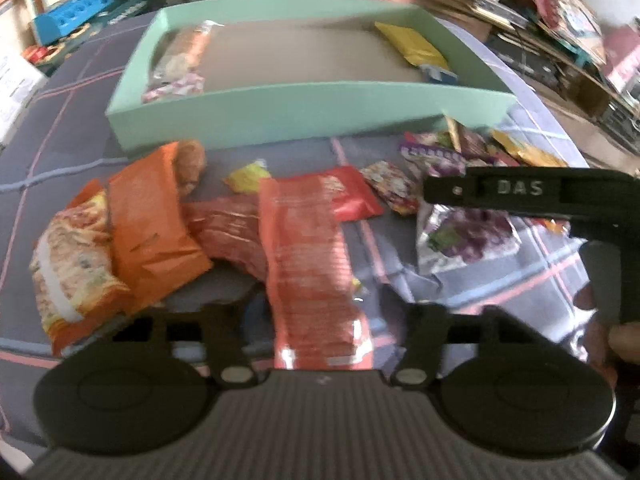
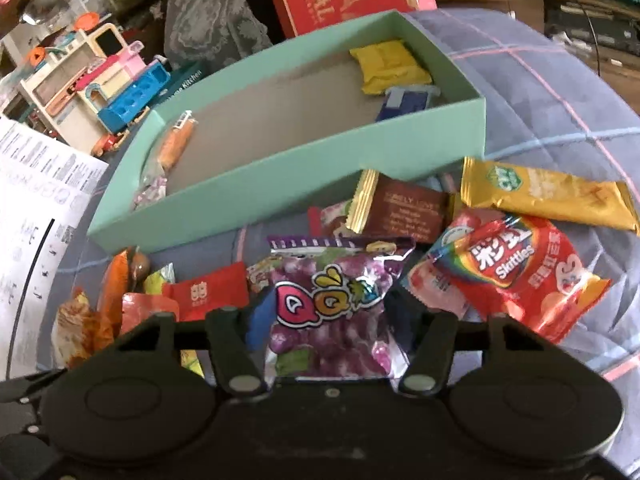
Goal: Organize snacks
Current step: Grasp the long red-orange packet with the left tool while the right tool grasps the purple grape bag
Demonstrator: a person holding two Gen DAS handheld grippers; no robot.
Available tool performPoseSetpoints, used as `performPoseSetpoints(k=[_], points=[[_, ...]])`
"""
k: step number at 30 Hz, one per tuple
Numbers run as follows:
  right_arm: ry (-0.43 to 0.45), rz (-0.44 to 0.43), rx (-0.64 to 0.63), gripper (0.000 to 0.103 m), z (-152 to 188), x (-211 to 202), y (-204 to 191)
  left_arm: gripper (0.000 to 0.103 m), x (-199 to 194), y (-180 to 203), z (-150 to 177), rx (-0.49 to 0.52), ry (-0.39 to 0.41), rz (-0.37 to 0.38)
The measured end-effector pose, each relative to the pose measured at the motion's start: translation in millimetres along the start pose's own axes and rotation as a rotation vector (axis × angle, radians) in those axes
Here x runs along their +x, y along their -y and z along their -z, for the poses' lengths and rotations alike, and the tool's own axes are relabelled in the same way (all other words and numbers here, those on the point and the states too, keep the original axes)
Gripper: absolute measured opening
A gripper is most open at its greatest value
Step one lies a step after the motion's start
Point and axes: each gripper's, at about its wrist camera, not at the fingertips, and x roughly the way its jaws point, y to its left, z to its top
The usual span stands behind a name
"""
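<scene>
The left hand-held gripper (image 1: 320, 320) was clamped on a long red packet (image 1: 308, 256), which ran from between its fingers up the centre of the left wrist frame, over the snack pile on the plaid cloth (image 1: 80, 120). Orange bags (image 1: 148, 220) lay to its left. The right hand-held gripper (image 2: 328, 328) gripped a purple QQ pouch (image 2: 328, 304), held at lower centre of the right wrist frame, right between the fingers. A Skittles bag (image 2: 516, 272) sat just beside it at right, a yellow packet (image 2: 548, 196) above that, a brown sachet (image 2: 408, 212) near the box wall. The green box (image 2: 320, 168) stood beyond the pile, upper centre, holding a yellow pack (image 2: 388, 66) and blue pack (image 2: 408, 102) at its right end and an orange stick (image 2: 176, 146) at its left.
</scene>
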Motion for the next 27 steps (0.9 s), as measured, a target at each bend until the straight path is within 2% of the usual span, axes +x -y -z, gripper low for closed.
performPoseSetpoints(k=[2,5,9,11,15,18,19,22,24,27], points=[[0.009,0.005,-0.037,0.056,4,-4,-2,0.038,1,9,1,0.043,-0.011,0.019],[0.014,-0.003,-0.034,0.056,13,-12,7,0.038,3,21,2,0.093,-0.007,0.015],[0.021,-0.02,-0.009,0.056,25,-22,24,0.044,11,25,-1,0.085,-0.021,-0.005],[0.025,-0.021,-0.017,0.056,28,-25,24,0.044,13,31,-3,0.112,-0.016,-0.017],[0.031,-0.006,-0.041,0.056,29,-26,21,0.035,13,46,1,0.199,0.001,-0.021],[0.023,-0.015,-0.033,0.053,26,-28,18,0.034,6,47,1,0.208,0.012,0.005],[0.019,-0.021,-0.024,0.048,25,-30,19,0.034,2,45,0,0.2,0.02,0.016],[0.019,-0.038,-0.007,0.021,20,-34,23,0.034,-11,37,-9,0.159,0.043,0.06],[0.009,-0.042,-0.008,0.021,18,-36,23,0.034,-17,31,-14,0.139,0.058,0.086],[-0.029,-0.018,-0.032,0.023,16,-31,20,0.034,-16,26,-16,0.132,0.055,0.08]])
